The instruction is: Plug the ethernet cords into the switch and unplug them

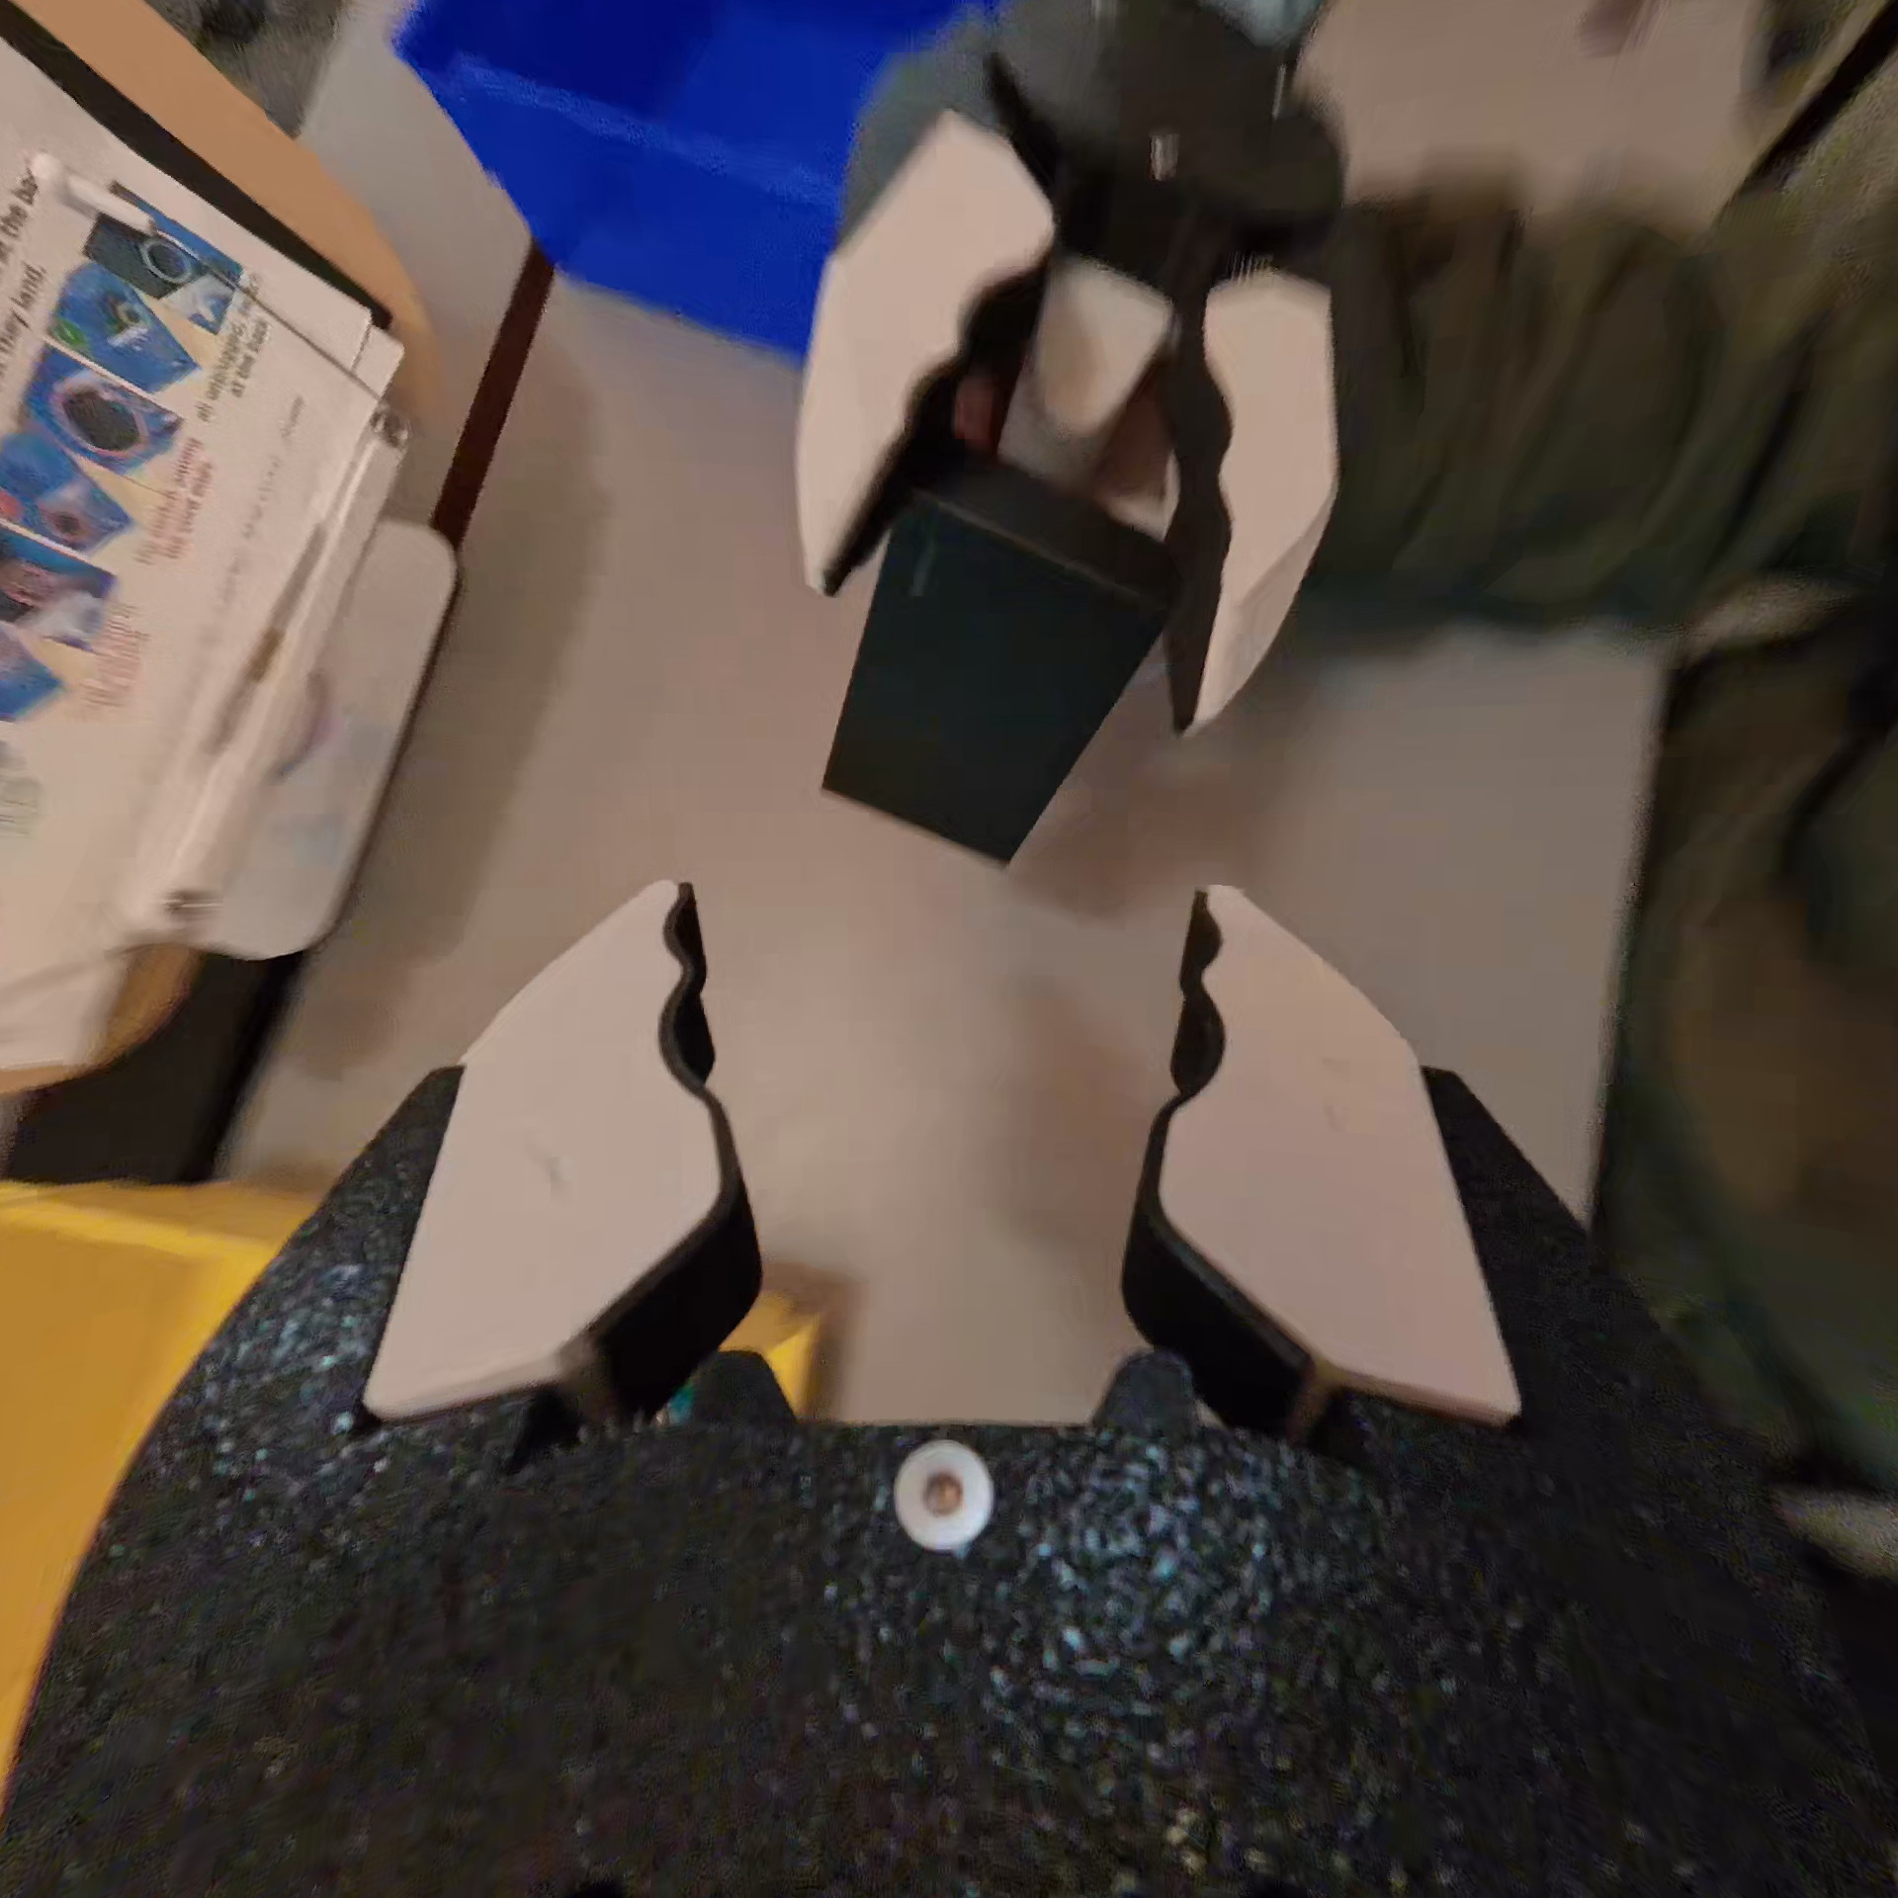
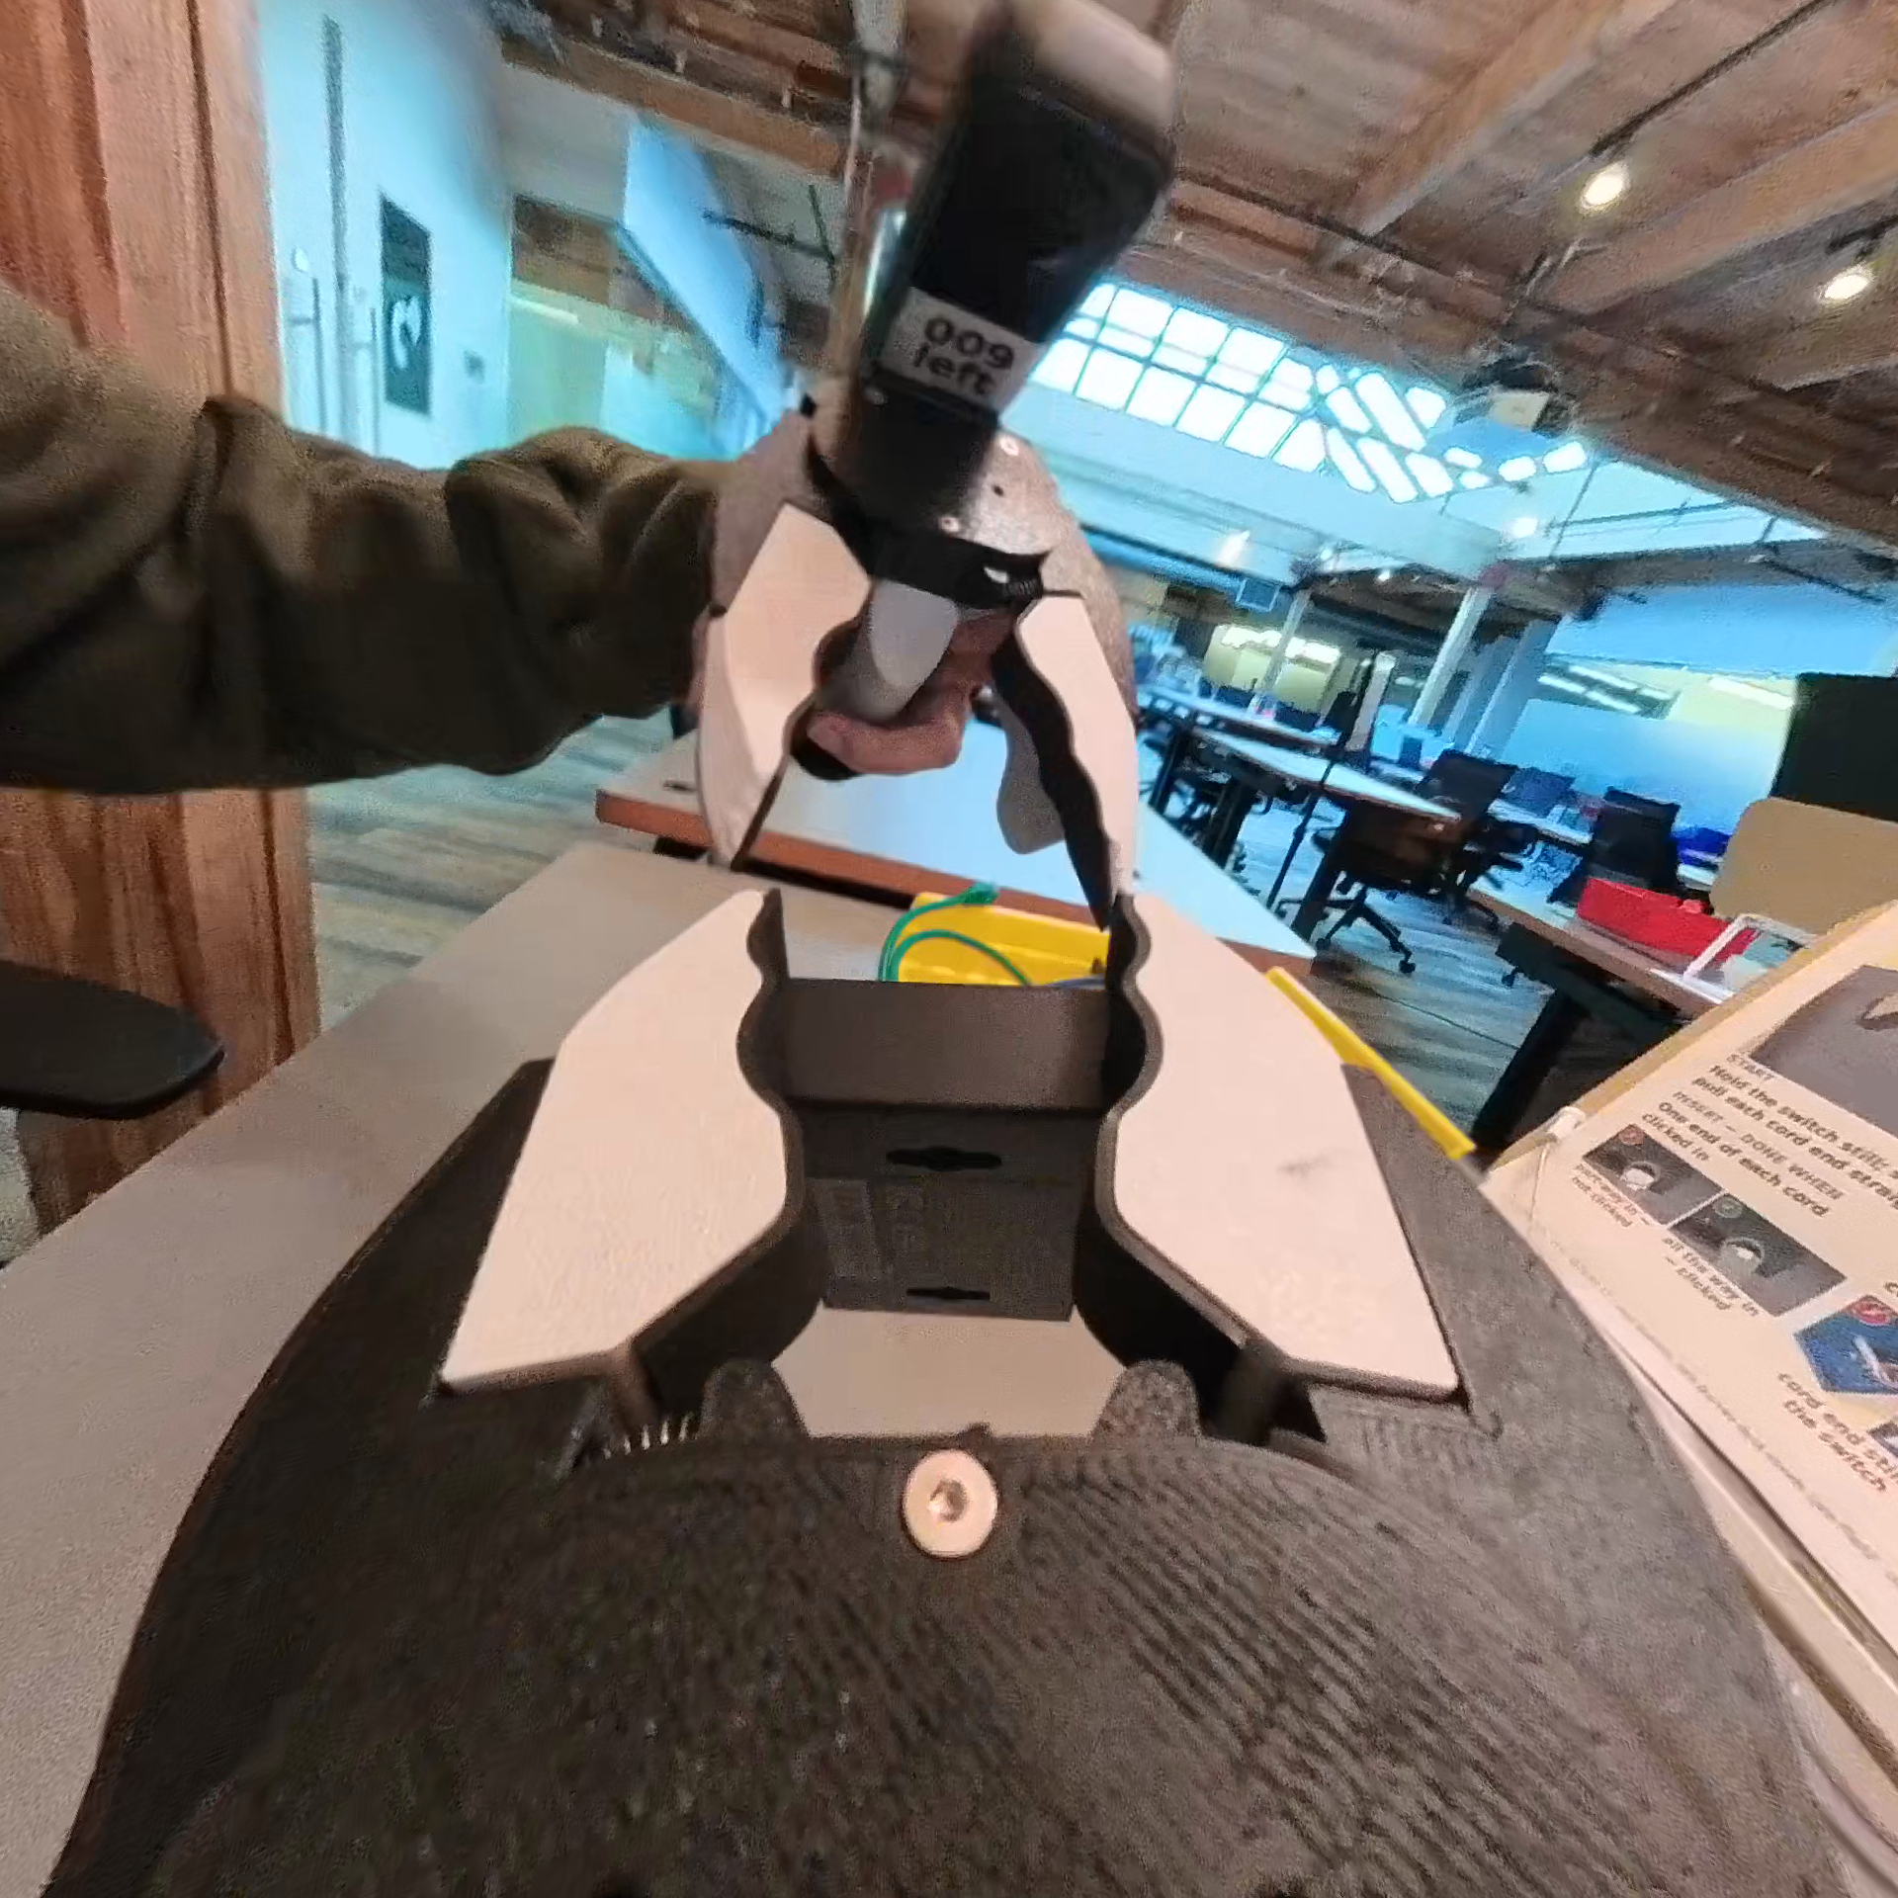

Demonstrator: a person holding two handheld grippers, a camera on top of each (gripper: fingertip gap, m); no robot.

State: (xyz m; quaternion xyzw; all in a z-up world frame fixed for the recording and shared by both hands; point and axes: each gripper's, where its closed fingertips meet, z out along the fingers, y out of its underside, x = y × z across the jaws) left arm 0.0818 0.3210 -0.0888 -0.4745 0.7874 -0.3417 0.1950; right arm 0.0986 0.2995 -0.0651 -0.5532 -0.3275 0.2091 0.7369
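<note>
Two tools: left tool (image 1: 940,986), right tool (image 2: 940,1012). One black switch (image 2: 940,1058), clamped between right tool's two fingers (image 2: 637,1120). One yellow bin (image 2: 986,950) on counter (image 2: 205,1181); green cords (image 2: 904,940) in it (blurred, count unclear). One blue bin (image 1: 657,154). One red bin (image 2: 1643,914) on far desk. One instruction sheet (image 2: 1746,1181), one more sheet (image 1: 154,493) in left wrist view, possibly same one. Two ceiling lights (image 2: 1602,185). One olive sleeve (image 2: 308,596) per view, two in all.

Open office with a wood-beam ceiling (image 2: 1335,123), skylight windows (image 2: 1284,401), rows of desks (image 2: 1366,791) and black chairs (image 2: 1376,842)
</note>
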